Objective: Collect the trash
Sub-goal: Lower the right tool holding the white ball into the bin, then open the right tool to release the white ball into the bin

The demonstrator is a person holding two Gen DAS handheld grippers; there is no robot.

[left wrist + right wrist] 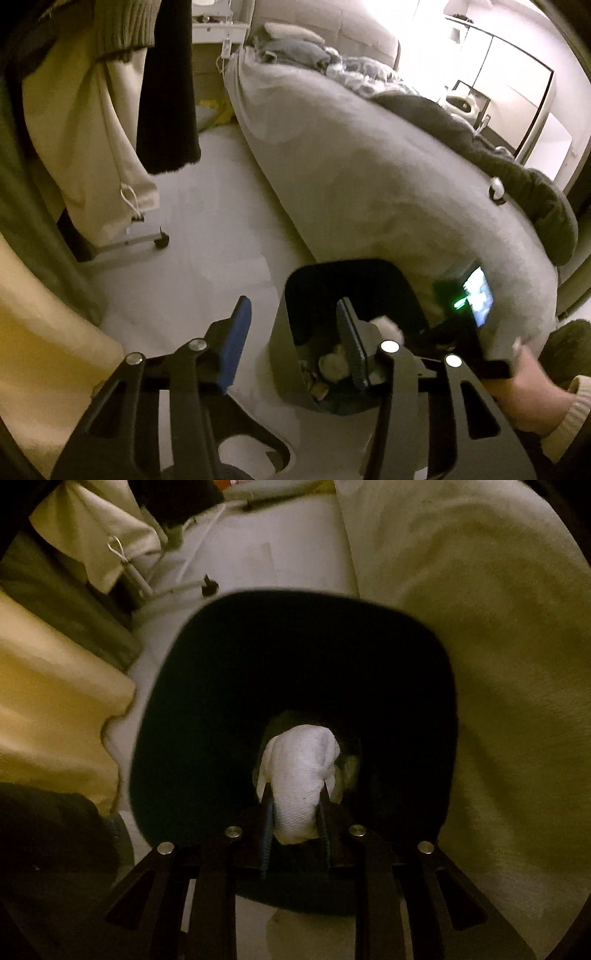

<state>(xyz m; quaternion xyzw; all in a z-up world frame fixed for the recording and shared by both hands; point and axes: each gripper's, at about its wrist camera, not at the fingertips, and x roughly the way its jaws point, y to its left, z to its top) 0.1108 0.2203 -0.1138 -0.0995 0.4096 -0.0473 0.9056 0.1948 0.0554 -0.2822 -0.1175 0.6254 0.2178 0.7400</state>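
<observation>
I have right gripper (295, 805) clamped on crumpled white paper tissue (301, 771) over dark round-cornered plastic bin (166, 701). Light, soft, crushable; mid-wad hold suits. Left gripper (291, 345) beside bin, empty, jaws apart.

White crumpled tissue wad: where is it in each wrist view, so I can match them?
Left wrist view: the white crumpled tissue wad is lower right of centre, blurred, over the mouth of the black waste bin.
Right wrist view: bottom centre, clamped in the right gripper, above the dark opening.
Shared landmark: the black waste bin.
</observation>
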